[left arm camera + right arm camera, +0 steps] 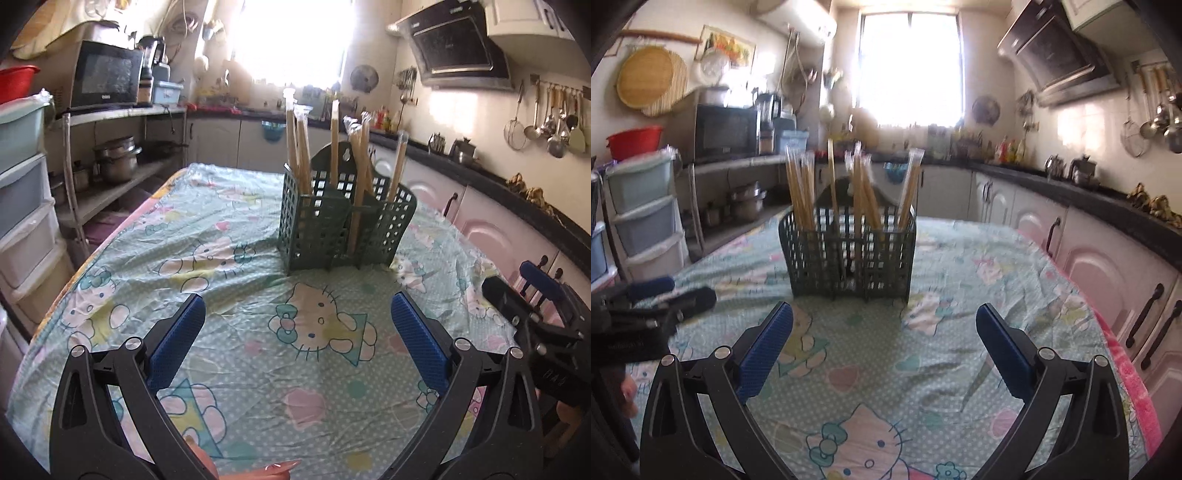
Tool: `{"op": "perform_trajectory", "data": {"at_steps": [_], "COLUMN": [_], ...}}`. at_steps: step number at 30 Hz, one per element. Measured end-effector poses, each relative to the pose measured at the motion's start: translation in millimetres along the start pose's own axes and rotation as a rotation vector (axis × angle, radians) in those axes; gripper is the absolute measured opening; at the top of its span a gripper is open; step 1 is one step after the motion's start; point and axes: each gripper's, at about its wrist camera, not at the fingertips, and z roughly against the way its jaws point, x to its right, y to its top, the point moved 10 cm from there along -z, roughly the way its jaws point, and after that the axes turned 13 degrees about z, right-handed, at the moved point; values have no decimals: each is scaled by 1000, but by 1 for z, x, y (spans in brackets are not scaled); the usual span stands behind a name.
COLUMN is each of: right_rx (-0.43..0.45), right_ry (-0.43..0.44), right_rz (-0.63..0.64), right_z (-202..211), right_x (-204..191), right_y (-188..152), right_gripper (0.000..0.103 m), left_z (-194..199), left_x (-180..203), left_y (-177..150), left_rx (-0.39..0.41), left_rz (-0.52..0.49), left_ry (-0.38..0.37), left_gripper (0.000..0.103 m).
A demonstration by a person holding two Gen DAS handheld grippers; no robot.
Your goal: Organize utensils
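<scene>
Kitchen table under a cartoon-cat tablecloth (258, 369), sunlit window behind.
Green slotted caddy (325, 229) stands mid-table, wrapped chopsticks (334, 140) upright in its compartments; left gripper (297, 339) and right gripper (884, 341) hover near it, both spread wide, grasping nothing.

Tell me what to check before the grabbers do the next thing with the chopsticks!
1. Left gripper open, holding nothing: ok.
2. Right gripper open, holding nothing: ok.
3. Green basket standing upright on the tablecloth: ok.
4. Wrapped chopsticks standing inside the basket: ok.
5. Loose chopsticks left on the cloth: none seen, ok.
6. Chopsticks sorted into the right compartments: cannot tell.
</scene>
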Motion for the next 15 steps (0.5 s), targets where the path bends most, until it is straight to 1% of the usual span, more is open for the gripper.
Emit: {"op": "perform_trajectory", "data": {"at_steps": [2, 3, 6, 8, 10, 15], "right_rx": [65, 86, 151, 165, 173, 168], "right_ry": [-28, -42, -70, -76, -80, -83], "right_rz": [0, 0, -11, -18, -23, -39], "right_z": [10, 13, 24, 28, 29, 29], "right_x": [2, 3, 5, 4, 6, 8], "right_y": [5, 7, 8, 7, 5, 4], "right_gripper": [97, 97, 97, 97, 97, 97], "left_z": [4, 7, 13, 15, 16, 16], "left_x": [2, 3, 5, 7, 7, 6], "left_y": [4, 7, 12, 13, 13, 11], "left_rx": [45, 74, 122, 135, 141, 140], "left_rz": [-11, -14, -15, -10, -13, 0], "left_ry": [3, 7, 0, -18, -19, -27], "left_gripper": [93, 93, 93, 93, 93, 93]}}
